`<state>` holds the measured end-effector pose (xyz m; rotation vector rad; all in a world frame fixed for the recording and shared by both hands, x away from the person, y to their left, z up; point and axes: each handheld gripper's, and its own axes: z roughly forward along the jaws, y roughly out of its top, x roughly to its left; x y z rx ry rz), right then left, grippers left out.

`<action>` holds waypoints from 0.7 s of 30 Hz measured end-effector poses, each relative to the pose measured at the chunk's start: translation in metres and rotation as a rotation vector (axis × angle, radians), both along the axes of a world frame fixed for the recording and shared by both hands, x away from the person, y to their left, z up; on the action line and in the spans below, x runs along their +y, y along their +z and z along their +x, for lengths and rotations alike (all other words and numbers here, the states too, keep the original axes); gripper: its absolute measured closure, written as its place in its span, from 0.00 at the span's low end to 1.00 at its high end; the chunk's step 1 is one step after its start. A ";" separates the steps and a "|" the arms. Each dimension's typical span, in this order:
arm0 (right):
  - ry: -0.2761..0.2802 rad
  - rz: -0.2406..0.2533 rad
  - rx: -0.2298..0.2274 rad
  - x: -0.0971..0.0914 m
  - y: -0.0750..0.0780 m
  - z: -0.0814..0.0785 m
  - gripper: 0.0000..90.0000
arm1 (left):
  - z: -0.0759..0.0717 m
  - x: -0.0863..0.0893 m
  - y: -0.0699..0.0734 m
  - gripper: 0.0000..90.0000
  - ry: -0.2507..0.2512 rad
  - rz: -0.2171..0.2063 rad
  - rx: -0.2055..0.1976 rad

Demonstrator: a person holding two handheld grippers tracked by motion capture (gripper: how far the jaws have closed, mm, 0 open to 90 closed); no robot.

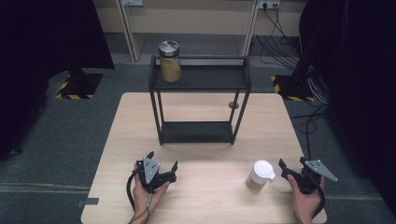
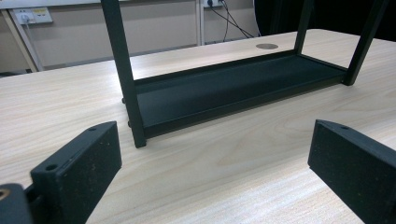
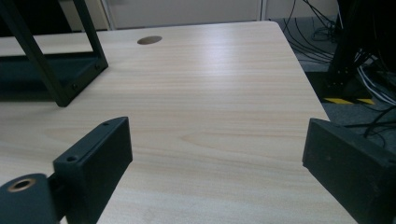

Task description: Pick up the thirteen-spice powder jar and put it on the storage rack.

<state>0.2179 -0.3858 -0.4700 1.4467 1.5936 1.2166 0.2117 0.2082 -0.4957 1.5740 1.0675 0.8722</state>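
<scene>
A black two-tier rack stands at the middle back of the wooden table. A glass jar with a silver lid and yellowish contents sits on the left end of its top shelf. A small white-lidded container stands on the table at the near right. My left gripper rests at the near left, open, with bare tabletop between its jaws and the rack's lower shelf ahead. My right gripper is just right of the white-lidded container, open and holding nothing.
A round cable hole lies in the table behind the rack's right legs. The rack's corner leg stands to the left in the right gripper view. Cables and a stand base lie on the floor beyond the table's right edge.
</scene>
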 end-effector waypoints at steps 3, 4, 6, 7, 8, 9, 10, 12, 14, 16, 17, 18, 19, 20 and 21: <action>-0.007 0.023 0.000 -0.002 -0.001 0.000 0.07 | 0.000 0.000 0.000 0.02 0.000 -0.002 0.003; -0.007 0.032 0.001 -0.002 -0.001 0.000 0.06 | 0.001 0.000 0.000 0.02 -0.001 -0.002 0.003; -0.003 0.041 -0.003 -0.004 -0.001 -0.001 0.05 | 0.001 0.000 0.000 0.02 0.000 -0.002 0.003; -0.002 0.045 -0.008 -0.004 0.000 -0.001 0.05 | 0.001 0.000 0.000 0.02 0.000 -0.001 0.003; 0.001 0.054 -0.014 -0.004 0.000 -0.002 0.04 | 0.000 0.000 0.000 0.02 0.000 -0.001 0.003; 0.006 0.062 -0.021 -0.005 0.001 -0.003 0.04 | 0.000 0.000 0.000 0.02 0.000 0.000 0.002; 0.011 0.066 -0.029 -0.006 0.001 -0.004 0.04 | 0.000 0.000 0.000 0.02 0.000 0.000 0.002; 0.019 0.084 -0.042 -0.007 0.002 -0.005 0.04 | 0.000 0.000 0.000 0.02 0.000 0.000 0.002; 0.027 0.115 -0.050 -0.010 0.004 -0.007 0.04 | 0.000 0.000 0.000 0.02 0.001 -0.002 0.002; 0.038 0.138 -0.061 -0.012 0.005 -0.009 0.04 | 0.000 0.000 0.000 0.02 0.001 -0.002 0.003; 0.045 0.157 -0.068 -0.013 0.005 -0.010 0.04 | 0.000 0.000 0.000 0.02 0.001 -0.002 0.003; 0.051 0.163 -0.078 -0.013 0.006 -0.011 0.03 | 0.001 0.000 0.000 0.02 0.000 -0.001 0.003; 0.058 0.165 -0.084 -0.013 0.007 -0.012 0.03 | 0.001 0.000 0.000 0.02 0.000 -0.001 0.004; 0.067 0.170 -0.088 -0.013 0.008 -0.013 0.03 | 0.001 0.000 0.001 0.02 0.001 -0.001 0.004; 0.073 0.169 -0.092 -0.012 0.009 -0.013 0.03 | 0.001 0.000 0.001 0.02 0.000 -0.001 0.005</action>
